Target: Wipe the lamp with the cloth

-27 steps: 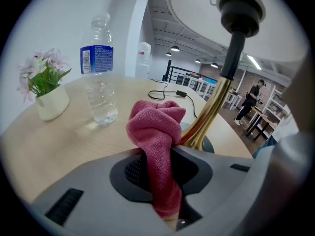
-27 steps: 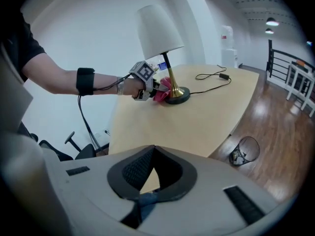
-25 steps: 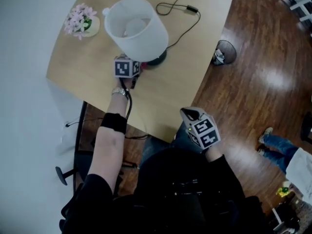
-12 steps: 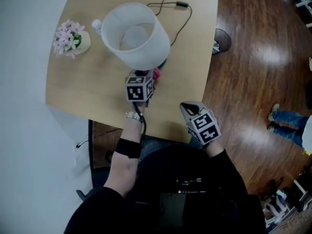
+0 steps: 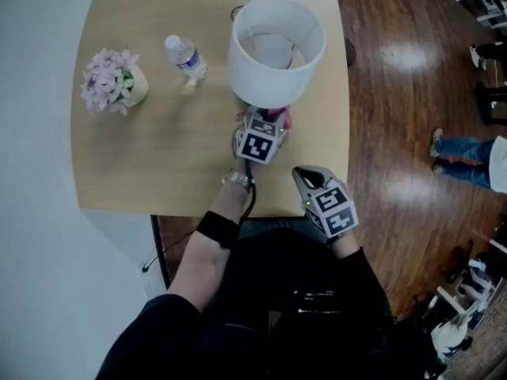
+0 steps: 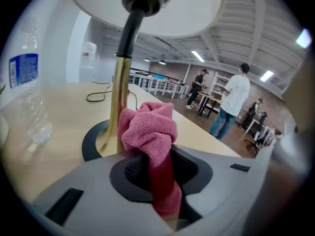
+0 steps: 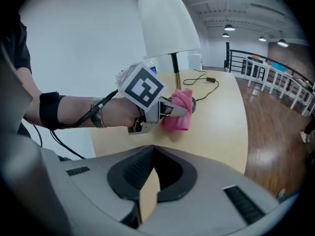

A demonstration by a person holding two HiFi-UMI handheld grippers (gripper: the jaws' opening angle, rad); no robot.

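left hand-held gripper (image 5: 269,121) is clamping on the pink cloth (image 6: 150,132), with the bunched end sticking out past the jaws. cloth is sitting right up against the brass stem (image 6: 118,97) of the lamp (image 5: 276,50), low down, over the black base (image 6: 92,142) and under the white shade (image 7: 167,23). lamp is standing upright on the worktop (image 5: 142,157), towards its right side in the head view. right hand-held gripper (image 7: 147,183) is hovering by the near worktop edge, jaws together, gripping nothing, apart from the lamp. water bottle (image 5: 186,58) is standing left of the lamp, flower pot (image 5: 111,81) further left. power cord (image 7: 206,80) is lying on the worktop behind the lamp.
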